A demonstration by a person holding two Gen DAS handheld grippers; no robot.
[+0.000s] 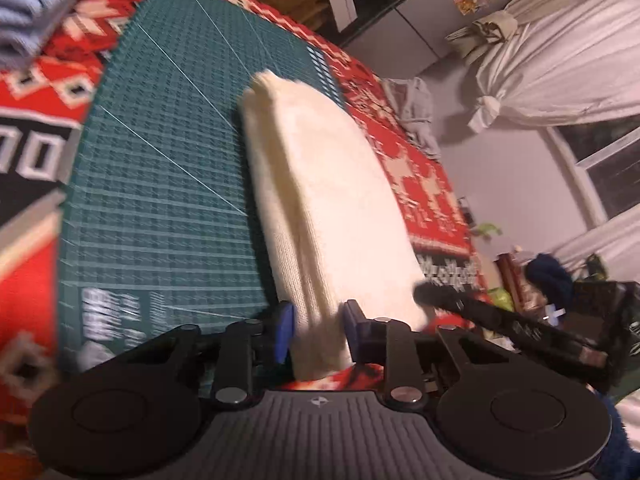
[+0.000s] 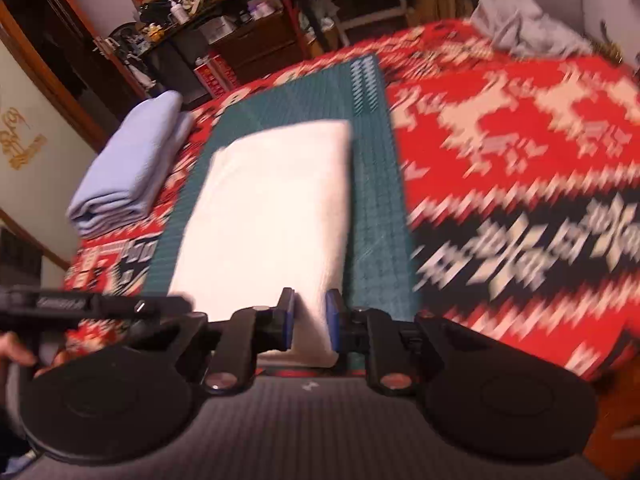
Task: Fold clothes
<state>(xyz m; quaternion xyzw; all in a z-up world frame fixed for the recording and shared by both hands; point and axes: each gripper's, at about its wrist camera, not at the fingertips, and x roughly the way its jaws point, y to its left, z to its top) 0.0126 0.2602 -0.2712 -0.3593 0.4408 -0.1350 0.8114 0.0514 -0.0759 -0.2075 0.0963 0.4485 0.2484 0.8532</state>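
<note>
A cream knitted garment (image 1: pixel 324 200), folded into a thick rectangle, lies on a green cutting mat (image 1: pixel 160 184). My left gripper (image 1: pixel 318 332) is shut on its near left corner, the blue pads pressing both sides of the fold. In the right wrist view the same cream garment (image 2: pixel 272 208) stretches away over the green mat (image 2: pixel 376 216), and my right gripper (image 2: pixel 312 320) is shut on its near right edge. The other gripper shows as a black bar at the right of the left wrist view and at the left of the right wrist view.
A folded light blue garment (image 2: pixel 132 172) rests on the red patterned blanket (image 2: pixel 500 152) left of the mat. A grey crumpled cloth (image 2: pixel 524 28) lies at the far right corner. Shelves and drawers (image 2: pixel 248 40) stand beyond the bed; a hand (image 2: pixel 16 354) is at lower left.
</note>
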